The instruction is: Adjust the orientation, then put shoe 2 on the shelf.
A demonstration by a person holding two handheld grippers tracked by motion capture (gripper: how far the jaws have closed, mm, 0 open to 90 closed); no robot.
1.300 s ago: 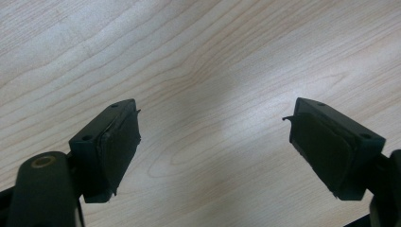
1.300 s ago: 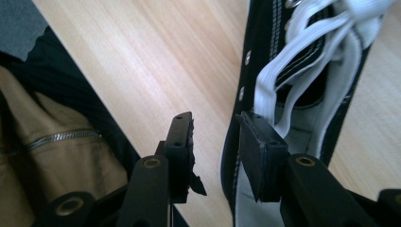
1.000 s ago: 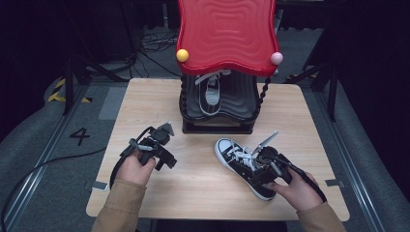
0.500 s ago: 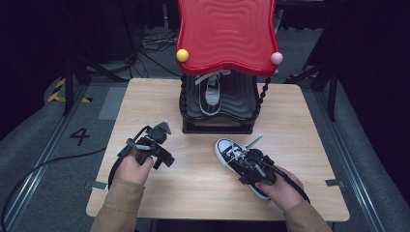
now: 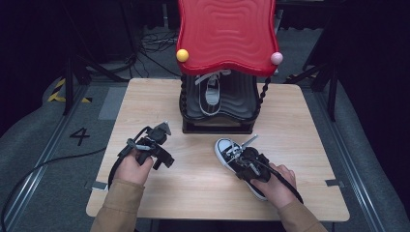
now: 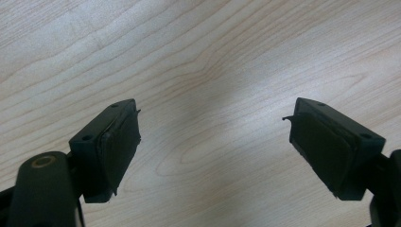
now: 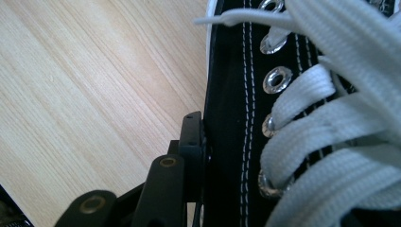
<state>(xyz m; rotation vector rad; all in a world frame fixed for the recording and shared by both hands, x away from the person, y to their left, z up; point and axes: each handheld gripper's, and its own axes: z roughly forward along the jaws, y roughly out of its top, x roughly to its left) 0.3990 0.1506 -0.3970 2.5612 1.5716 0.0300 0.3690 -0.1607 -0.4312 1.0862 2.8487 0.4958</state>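
Table (image 5: pixel 159 121) in the high view carries a black sneaker (image 5: pixel 225 147) near its front right, with the right gripper (image 5: pixel 245 159) over its laces. Left gripper (image 6: pixel 213 151), in its own view, stands wide apart over bare wood. Right gripper view: jaws have just been closing, one pad against the sneaker's side.

My right claw on the sneaker

My right gripper (image 5: pixel 245 162) sits over the black sneaker (image 5: pixel 227 149) on the table (image 5: pixel 300 125), jaws just closing around it; my left gripper (image 5: pixel 157 140) hovers apart, before the red-topped rack (image 5: pixel 225 34).
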